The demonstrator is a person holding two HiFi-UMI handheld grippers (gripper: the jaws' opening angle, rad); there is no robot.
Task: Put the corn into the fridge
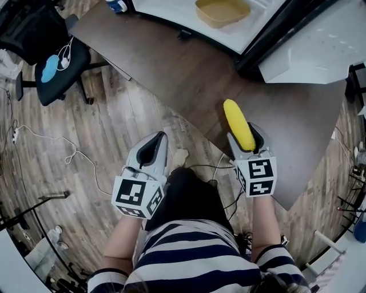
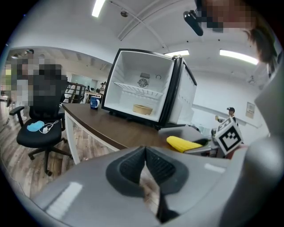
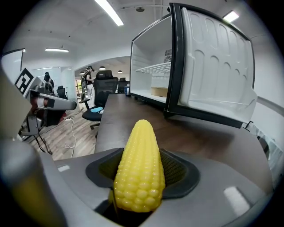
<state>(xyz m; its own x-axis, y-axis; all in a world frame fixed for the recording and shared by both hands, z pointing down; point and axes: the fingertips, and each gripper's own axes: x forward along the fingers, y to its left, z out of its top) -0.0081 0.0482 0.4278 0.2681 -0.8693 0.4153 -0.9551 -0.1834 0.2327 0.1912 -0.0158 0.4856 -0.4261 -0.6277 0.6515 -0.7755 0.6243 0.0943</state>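
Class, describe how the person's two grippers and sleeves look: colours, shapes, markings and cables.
The left gripper and right gripper are light grey shells with dark ribbed pads. Each carries a white cube printed with black square markers. Thin dark cables run between them. The sleeves are striped navy and white.

We see bare counter (image 1: 189,80) running clear up to the fridge (image 2: 142,84), its door (image 3: 217,66) swung wide on the right. Inside, a tan bowl (image 1: 222,11) sits on the floor with open room to its left, and the wire shelf (image 2: 135,90) caps that space. A blue mug (image 2: 94,103) stands just left of the fridge.
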